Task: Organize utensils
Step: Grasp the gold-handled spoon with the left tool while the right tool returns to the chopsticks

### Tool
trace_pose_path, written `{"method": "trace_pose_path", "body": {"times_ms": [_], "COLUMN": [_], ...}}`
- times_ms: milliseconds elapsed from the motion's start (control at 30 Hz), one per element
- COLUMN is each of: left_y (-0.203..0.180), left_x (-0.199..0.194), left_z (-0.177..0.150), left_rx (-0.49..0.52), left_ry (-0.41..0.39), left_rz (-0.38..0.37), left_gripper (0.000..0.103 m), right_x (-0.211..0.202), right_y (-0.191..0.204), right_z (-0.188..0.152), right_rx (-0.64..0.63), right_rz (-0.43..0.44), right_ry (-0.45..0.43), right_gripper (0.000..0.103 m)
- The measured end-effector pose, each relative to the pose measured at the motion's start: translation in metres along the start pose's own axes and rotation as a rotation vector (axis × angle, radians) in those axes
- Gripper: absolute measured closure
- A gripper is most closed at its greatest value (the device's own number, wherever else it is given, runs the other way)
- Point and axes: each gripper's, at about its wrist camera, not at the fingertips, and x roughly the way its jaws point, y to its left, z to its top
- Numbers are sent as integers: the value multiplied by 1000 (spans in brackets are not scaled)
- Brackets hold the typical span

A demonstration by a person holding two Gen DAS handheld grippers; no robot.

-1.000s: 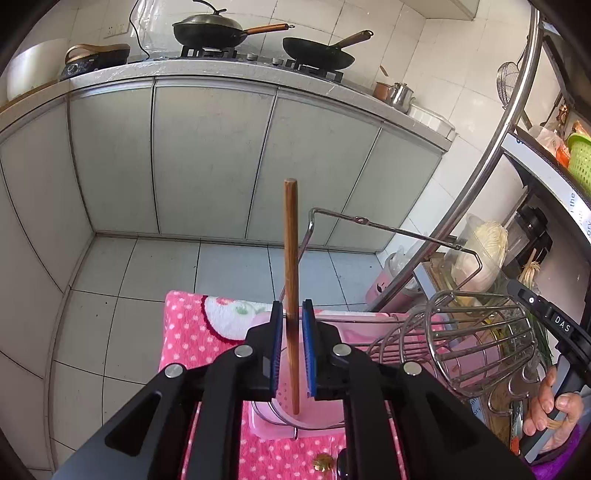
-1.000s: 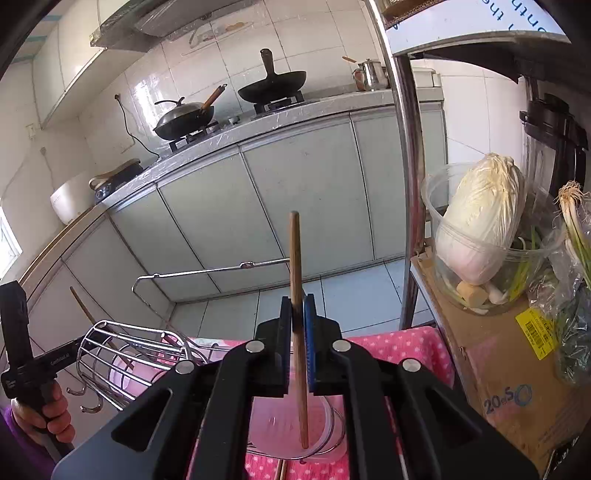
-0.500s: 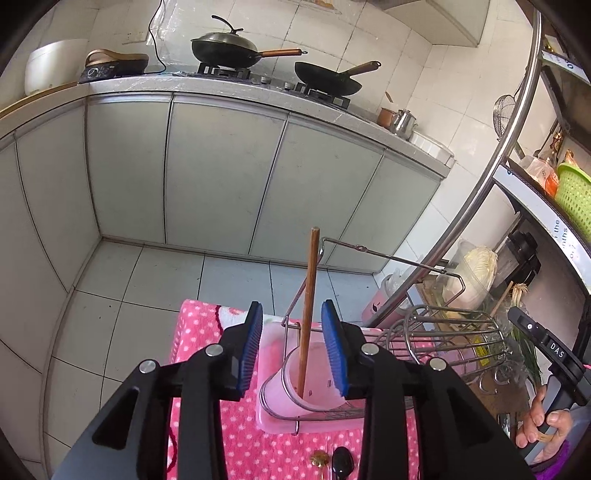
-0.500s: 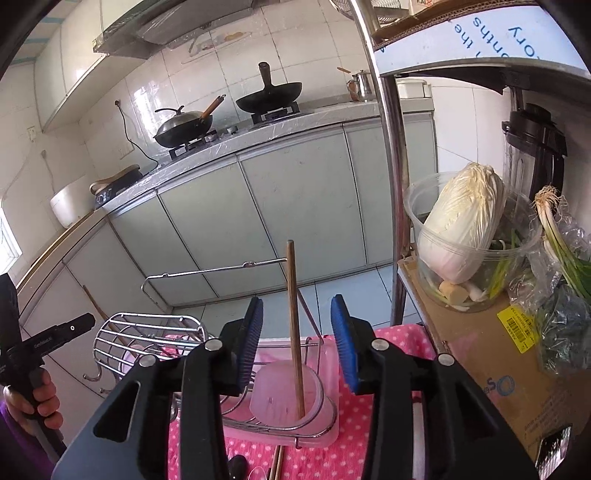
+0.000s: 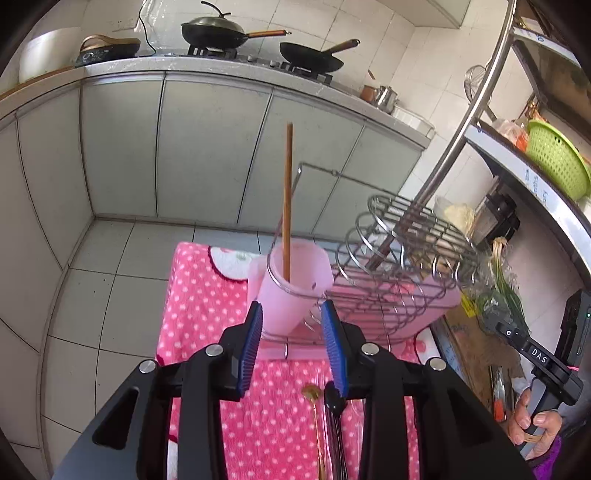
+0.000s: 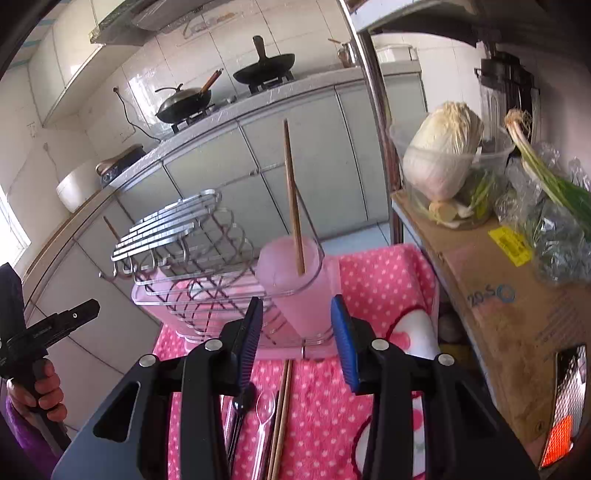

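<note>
Chopstick in the pink cup

A chopstick (image 5: 286,201) stands tilted in the cup (image 5: 291,291). Both claws, left (image 5: 291,347) and right (image 6: 297,339), hang short of the cup, jaws parted and empty, having just been opening.

I am looking into a home kitchen: two black woks (image 5: 218,31) are sitting on a gas hob atop a grey stone counter (image 5: 229,70) with pale green cabinet doors (image 5: 207,147), white wall tiles (image 6: 173,62) are gleaming, and a napa cabbage (image 6: 441,151) is resting in a clear tub.
</note>
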Motion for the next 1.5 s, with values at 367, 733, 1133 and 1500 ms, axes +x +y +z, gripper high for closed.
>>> {"method": "trace_pose_path", "body": {"times_ms": [367, 733, 1133, 1500], "left_y": [-26, -34, -14, 23], "left_x": [85, 164, 144, 110], "left_z": [-73, -107, -106, -105], "left_rx": [20, 9, -23, -48], "left_ry": [276, 481, 403, 353], "left_rz": [-7, 68, 57, 1], "left_gripper": [71, 85, 100, 100], "right_x": [44, 73, 116, 169], "right_y": [-15, -25, -12, 20], "right_z": [-68, -81, -85, -91], "right_rx": [70, 106, 108, -5], "right_rz": [46, 85, 89, -72], "right_ry": [200, 292, 395, 499], "right_gripper": [64, 80, 89, 90]}}
